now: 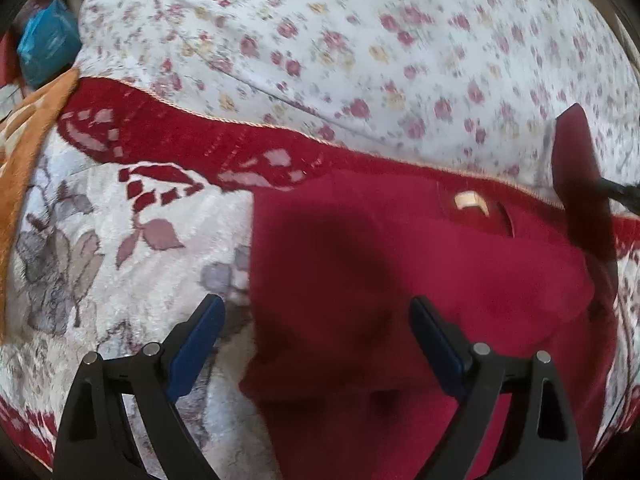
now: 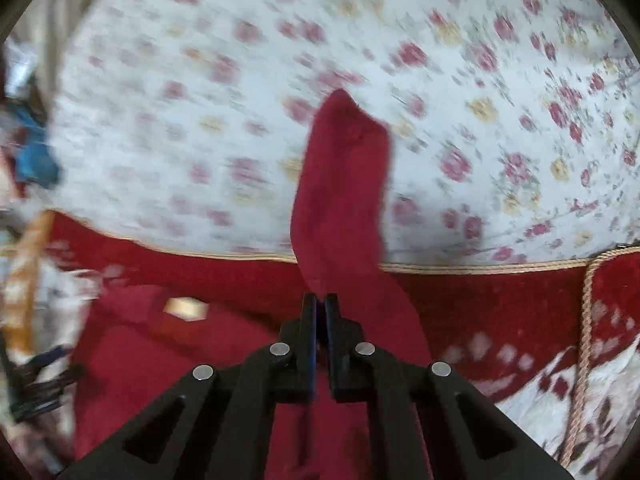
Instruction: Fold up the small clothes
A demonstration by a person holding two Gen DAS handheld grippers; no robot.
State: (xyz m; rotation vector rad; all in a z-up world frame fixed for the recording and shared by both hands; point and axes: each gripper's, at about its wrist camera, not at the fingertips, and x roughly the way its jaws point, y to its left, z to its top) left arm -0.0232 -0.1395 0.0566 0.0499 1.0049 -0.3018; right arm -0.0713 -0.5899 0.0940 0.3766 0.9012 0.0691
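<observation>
A dark red fleece garment (image 1: 400, 280) lies spread on a plush white blanket with grey leaves and a red patterned border (image 1: 120, 248), which meets a white sheet printed with small pink and yellow flowers (image 1: 360, 40) along the garment's far side. The left gripper (image 1: 318, 320) hovers over the garment with its blue-padded fingers spread wide. The right gripper (image 2: 319, 304) has its fingers pressed together on a lifted strip of that garment, which stands up in front of the flowered sheet; both views are blurred.
</observation>
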